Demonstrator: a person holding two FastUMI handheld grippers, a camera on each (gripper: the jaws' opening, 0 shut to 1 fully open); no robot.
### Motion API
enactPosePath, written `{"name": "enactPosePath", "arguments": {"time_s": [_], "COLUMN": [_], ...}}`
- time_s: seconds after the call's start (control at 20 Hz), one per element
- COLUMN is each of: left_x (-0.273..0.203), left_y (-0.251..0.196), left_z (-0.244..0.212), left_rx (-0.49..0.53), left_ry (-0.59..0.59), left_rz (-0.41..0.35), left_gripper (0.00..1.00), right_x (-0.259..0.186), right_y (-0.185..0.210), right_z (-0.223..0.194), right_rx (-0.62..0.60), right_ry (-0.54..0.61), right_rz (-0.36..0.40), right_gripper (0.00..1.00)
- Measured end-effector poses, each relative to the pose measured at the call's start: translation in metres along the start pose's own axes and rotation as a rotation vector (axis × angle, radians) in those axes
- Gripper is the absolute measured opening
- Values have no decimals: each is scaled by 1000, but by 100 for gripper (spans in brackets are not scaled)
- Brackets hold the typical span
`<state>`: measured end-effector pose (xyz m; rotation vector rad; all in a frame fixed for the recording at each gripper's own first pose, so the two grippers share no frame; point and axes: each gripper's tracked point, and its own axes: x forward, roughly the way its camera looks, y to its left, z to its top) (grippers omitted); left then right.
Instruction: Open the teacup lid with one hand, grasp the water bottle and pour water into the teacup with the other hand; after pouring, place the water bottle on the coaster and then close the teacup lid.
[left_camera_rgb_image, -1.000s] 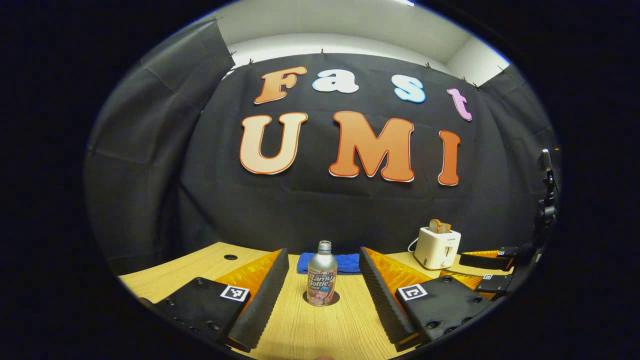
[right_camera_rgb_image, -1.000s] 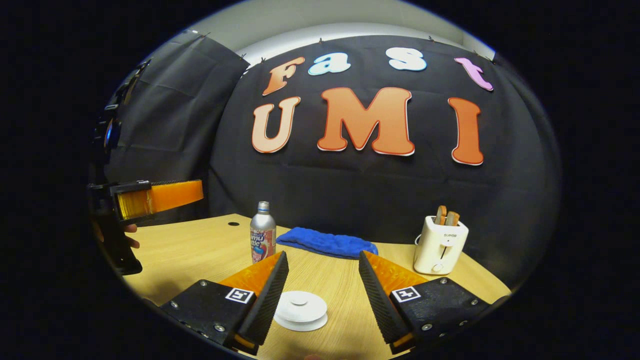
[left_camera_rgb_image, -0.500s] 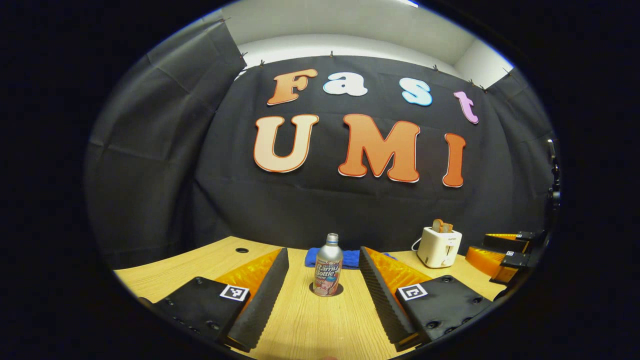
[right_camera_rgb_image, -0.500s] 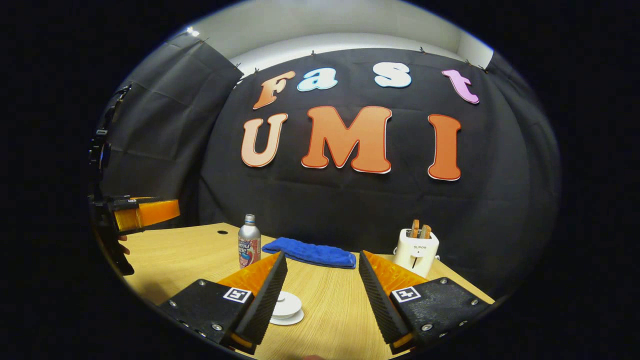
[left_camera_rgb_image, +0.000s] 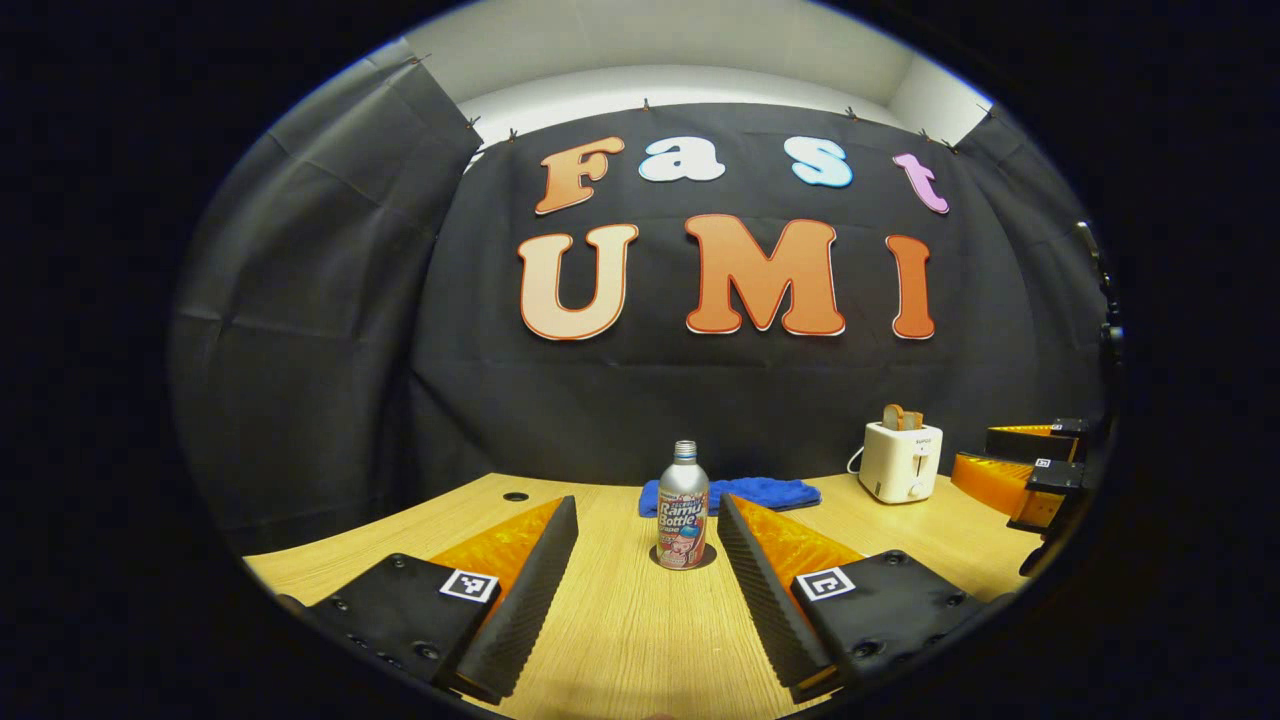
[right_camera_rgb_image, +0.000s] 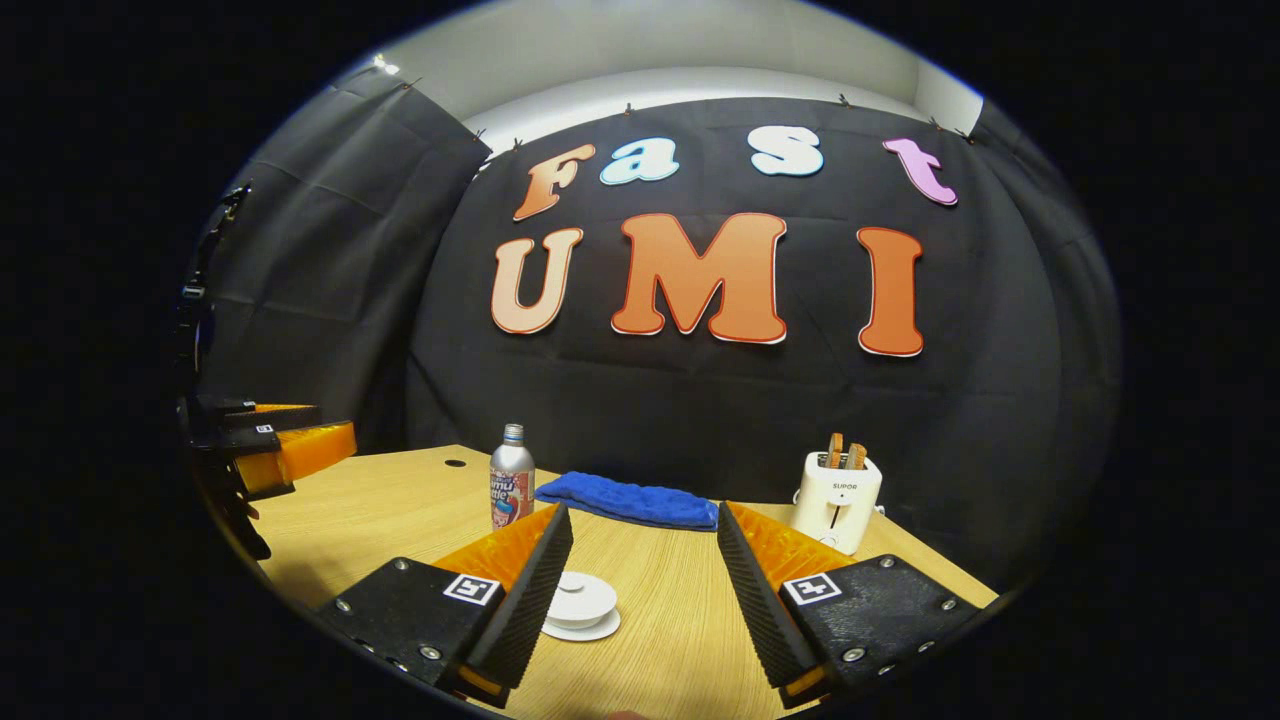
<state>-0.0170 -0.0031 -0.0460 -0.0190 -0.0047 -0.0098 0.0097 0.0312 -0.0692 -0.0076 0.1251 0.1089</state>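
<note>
Stage: while neither pair of tongs holds anything, both hang above the tabletop (left_camera_rgb_image: 620, 640); judged as the approach, nothing yet begun.
Left tongs (left_camera_rgb_image: 648, 540): wide apart, empty, at the bottom of the left gripper view, aimed at the bottle.
Right tongs (right_camera_rgb_image: 645, 545): wide apart, empty, at the bottom of the right gripper view, above the cup.
Water bottle (left_camera_rgb_image: 683, 506): upright at lower centre of the left gripper view, standing on a dark round coaster (left_camera_rgb_image: 704, 560); cap apparently off, neck open.
Bottle handling: metal, stiff, probably smooth and slippery; weight depends on fill, which cannot be told. Best taken across the straight body below the shoulder, not the narrow neck.
Teacup (right_camera_rgb_image: 581, 620): white, low, at lower centre-left of the right gripper view, partly behind the left finger; lid (right_camera_rgb_image: 580, 597) on, small knob on top.
Lid handling: likely ceramic, hard, fragile, slick; the knob is the only sensible hold, and a small one.
Room: bare wood lies around bottle and cup. A blue cloth (right_camera_rgb_image: 630, 500) lies behind the bottle, a white toaster (right_camera_rgb_image: 836, 500) at centre right of that view, both apart from the cup.
Edges: the tabletop's rear edge meets the black cloth wall behind the cloth and toaster.
</note>
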Motion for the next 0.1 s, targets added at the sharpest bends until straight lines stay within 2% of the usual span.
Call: {"name": "enactPosePath", "arguments": {"time_s": [0.05, 0.1], "left_x": [0, 1], "left_y": [0, -1], "left_z": [2, 4], "left_rx": [3, 5], "left_ry": [-5, -9], "left_rz": [1, 1], "left_gripper": [93, 93], "right_x": [-1, -3], "right_y": [-2, -3], "right_z": [0, 0], "right_rx": [-6, -9], "right_ry": [1, 2], "right_rz": [-2, -4], "right_gripper": [88, 88]}}
